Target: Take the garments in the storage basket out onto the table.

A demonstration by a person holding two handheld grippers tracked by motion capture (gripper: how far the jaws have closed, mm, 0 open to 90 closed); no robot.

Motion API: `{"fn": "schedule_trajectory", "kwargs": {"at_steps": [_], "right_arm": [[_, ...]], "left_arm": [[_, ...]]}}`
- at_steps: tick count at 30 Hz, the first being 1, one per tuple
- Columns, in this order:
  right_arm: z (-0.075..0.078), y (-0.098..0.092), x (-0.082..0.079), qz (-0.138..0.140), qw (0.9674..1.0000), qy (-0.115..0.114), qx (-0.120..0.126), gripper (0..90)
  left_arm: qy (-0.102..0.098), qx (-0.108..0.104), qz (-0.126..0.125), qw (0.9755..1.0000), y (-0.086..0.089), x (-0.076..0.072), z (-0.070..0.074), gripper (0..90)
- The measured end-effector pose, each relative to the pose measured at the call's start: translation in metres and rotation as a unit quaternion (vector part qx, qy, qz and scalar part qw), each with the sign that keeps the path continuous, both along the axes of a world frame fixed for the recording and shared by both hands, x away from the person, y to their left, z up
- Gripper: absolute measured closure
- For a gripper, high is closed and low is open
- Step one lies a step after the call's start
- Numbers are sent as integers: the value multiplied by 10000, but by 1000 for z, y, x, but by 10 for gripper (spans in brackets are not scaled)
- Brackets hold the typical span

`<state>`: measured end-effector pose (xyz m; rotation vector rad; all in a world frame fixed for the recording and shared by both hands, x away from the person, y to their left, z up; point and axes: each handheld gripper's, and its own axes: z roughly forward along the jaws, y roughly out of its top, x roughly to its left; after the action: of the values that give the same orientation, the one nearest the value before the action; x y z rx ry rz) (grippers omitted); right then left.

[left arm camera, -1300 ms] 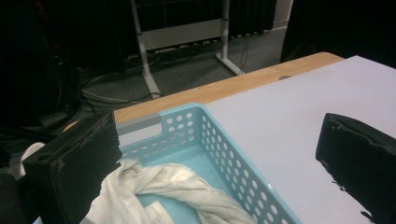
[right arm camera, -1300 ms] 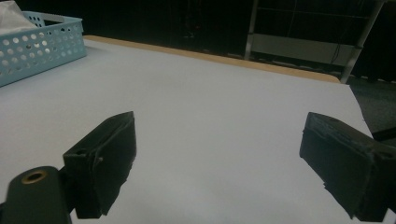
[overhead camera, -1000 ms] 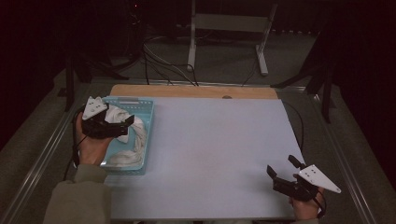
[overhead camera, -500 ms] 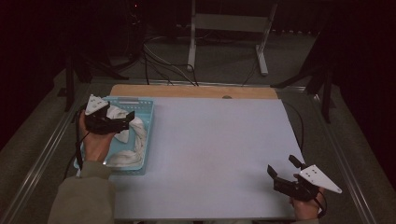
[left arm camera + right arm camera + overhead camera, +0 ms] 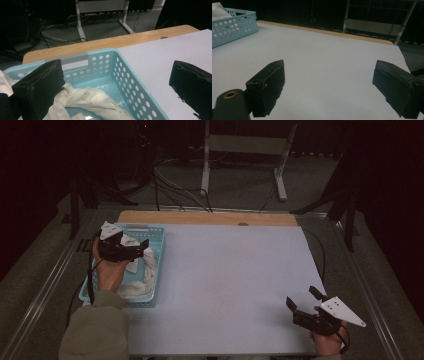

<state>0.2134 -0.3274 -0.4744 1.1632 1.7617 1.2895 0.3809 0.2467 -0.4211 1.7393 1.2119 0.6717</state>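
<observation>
Fingers on your left gripper [image 5: 141, 249] are spread wide above the white cloth [image 5: 92, 101] in the blue basket [image 5: 130, 82]; the left gripper view shows the right jaw outside the basket wall. Right gripper [image 5: 300, 304] gapes, holding nothing, near the table [image 5: 235, 280] corner.

This looks like a lab or test room. A white bench [image 5: 230, 285] stands on grey carpet, with dark curtains behind it. Loose cables [image 5: 172, 182] and a metal stand [image 5: 245, 150] lie beyond its far edge.
</observation>
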Motion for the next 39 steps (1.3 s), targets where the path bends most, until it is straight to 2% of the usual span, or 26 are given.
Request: {"fn": "schedule_trajectory", "kwargs": {"at_steps": [1,2,6,8,11,13,16,17,20,25,27,28,29,30,32,33,34,39], "right_arm": [[0,0,0,0,10000,0,0,109],[0,0,0,-4,10000,0,11,109],[0,0,0,0,10000,-3,11,109],[0,0,0,4,10000,-2,10,109],[0,0,0,8,10000,-1,12,109],[0,0,0,10,10000,-6,13,109],[0,0,0,11,10000,-6,12,109],[0,0,0,13,10000,-13,13,109],[0,0,0,15,10000,-18,7,109],[0,-1,0,10,10000,-28,4,109],[0,-1,0,10,10000,-27,5,109],[0,-1,0,10,10000,-25,7,109],[1,-1,0,12,10000,-28,8,109],[1,-1,0,12,10000,-28,8,109],[1,-1,0,6,10000,-40,15,109],[1,-1,0,5,10000,-40,21,109],[1,-1,0,3,10000,-42,18,109],[1,-1,-1,6,10000,-48,14,109]], "left_arm": [[0,0,0,10000,0,0,0,2],[-14,137,-15,9999,-3,2,-4,2],[69,209,-69,9997,-7,7,-11,3],[-5,138,-108,9998,-8,10,-15,3],[90,89,-74,9999,-9,13,-19,3],[223,100,-67,9997,-11,16,-22,3],[223,100,-67,9997,-11,16,-22,3],[596,320,-15,9977,-15,20,-30,4],[829,371,20,9959,-16,23,-36,5],[1165,429,133,9922,-17,27,-43,63],[1165,429,133,9922,-17,27,-43,78],[1398,483,163,9889,-18,30,-48,98],[1470,503,162,9877,-18,31,-49,116],[1470,503,162,9877,-18,31,-49,136],[1733,579,246,9829,-19,33,-54,165],[1788,685,292,9811,-21,34,-55,178],[1796,768,322,9802,-22,34,-56,186],[1987,755,364,9765,-23,36,-61,193]]}}
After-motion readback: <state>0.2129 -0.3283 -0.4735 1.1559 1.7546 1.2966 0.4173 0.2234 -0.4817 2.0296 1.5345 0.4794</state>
